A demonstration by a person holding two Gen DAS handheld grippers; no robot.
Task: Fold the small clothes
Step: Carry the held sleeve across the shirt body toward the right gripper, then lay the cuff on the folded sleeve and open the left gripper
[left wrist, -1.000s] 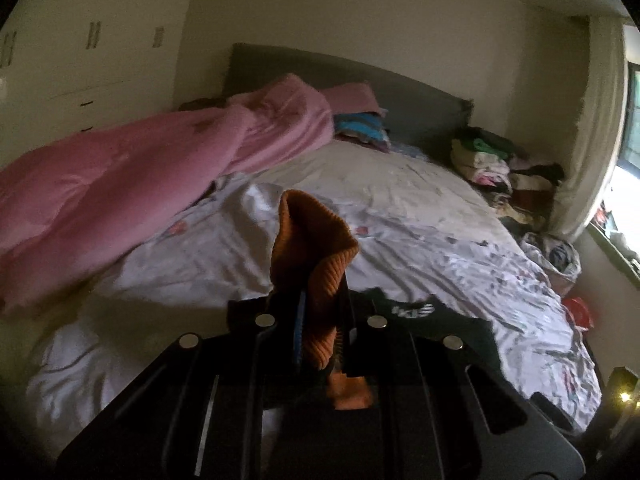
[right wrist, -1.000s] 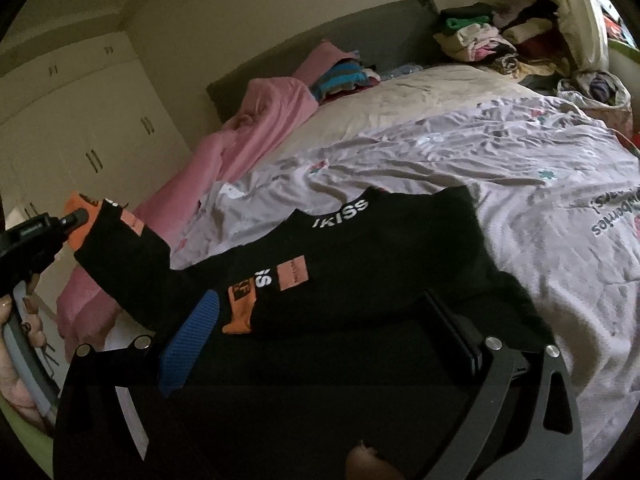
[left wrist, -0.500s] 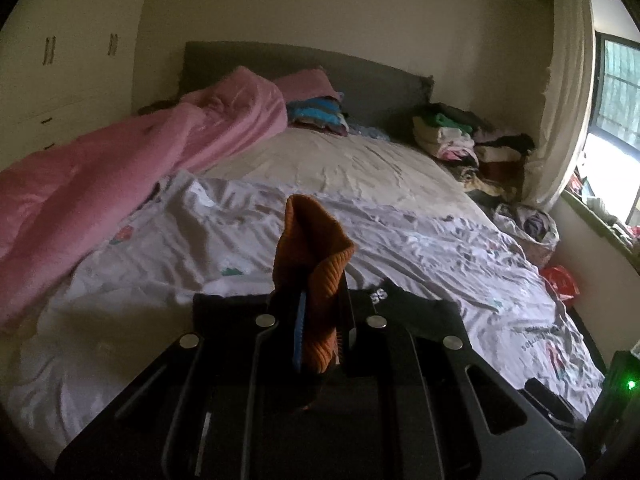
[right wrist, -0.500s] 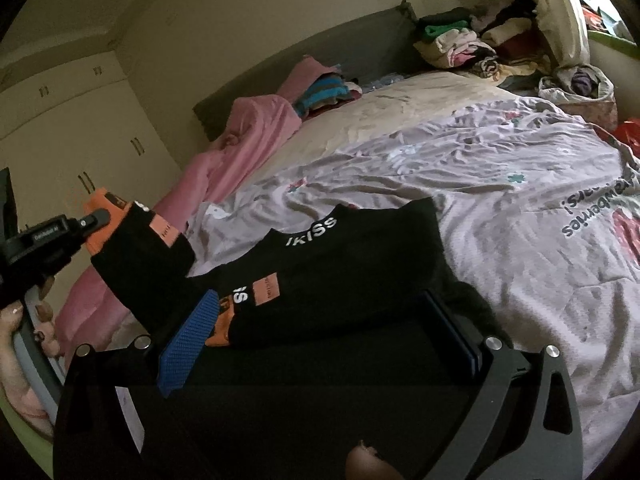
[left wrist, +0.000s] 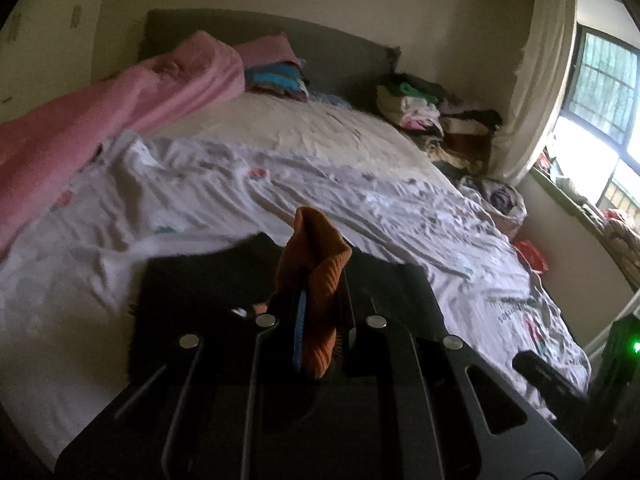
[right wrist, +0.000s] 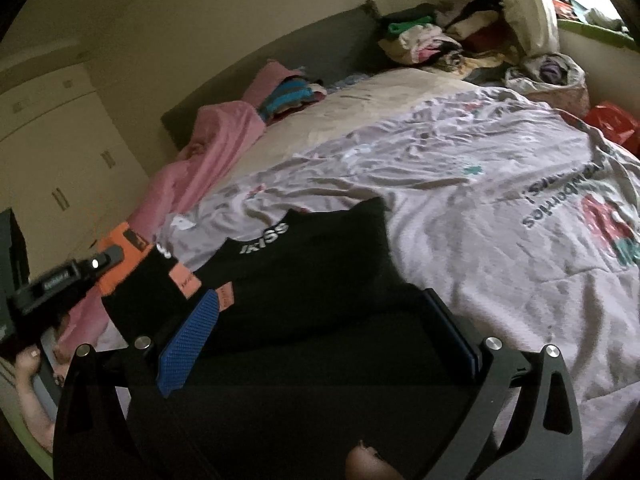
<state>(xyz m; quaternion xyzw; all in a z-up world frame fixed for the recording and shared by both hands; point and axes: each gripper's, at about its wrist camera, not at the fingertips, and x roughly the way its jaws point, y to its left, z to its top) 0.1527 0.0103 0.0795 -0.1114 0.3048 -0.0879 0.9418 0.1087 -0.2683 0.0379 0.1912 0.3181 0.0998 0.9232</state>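
Note:
A small black sweatshirt (right wrist: 312, 264) with white lettering at the neck and orange patches lies on the pale printed bed sheet (right wrist: 500, 184). My left gripper (left wrist: 320, 320) is shut on its orange ribbed sleeve cuff (left wrist: 320, 264) and holds the sleeve over the black body (left wrist: 200, 292). In the right wrist view the left gripper (right wrist: 104, 258) holds the cuff (right wrist: 124, 248) at the left. My right gripper (right wrist: 320, 328) is open, its fingers either side of the garment's near edge, with the blue pad (right wrist: 188, 340) showing.
A pink duvet (left wrist: 100, 120) lies along the bed's left side. Folded clothes (left wrist: 276, 80) sit by the dark headboard. A heap of clothes (left wrist: 436, 116) fills the far right corner. A window (left wrist: 600, 92) and curtain are on the right, wardrobes (right wrist: 60, 160) on the left.
My left gripper has carried the orange cuff and sleeve rightward, in over the sweatshirt's black body. The right gripper stays open at the near edge.

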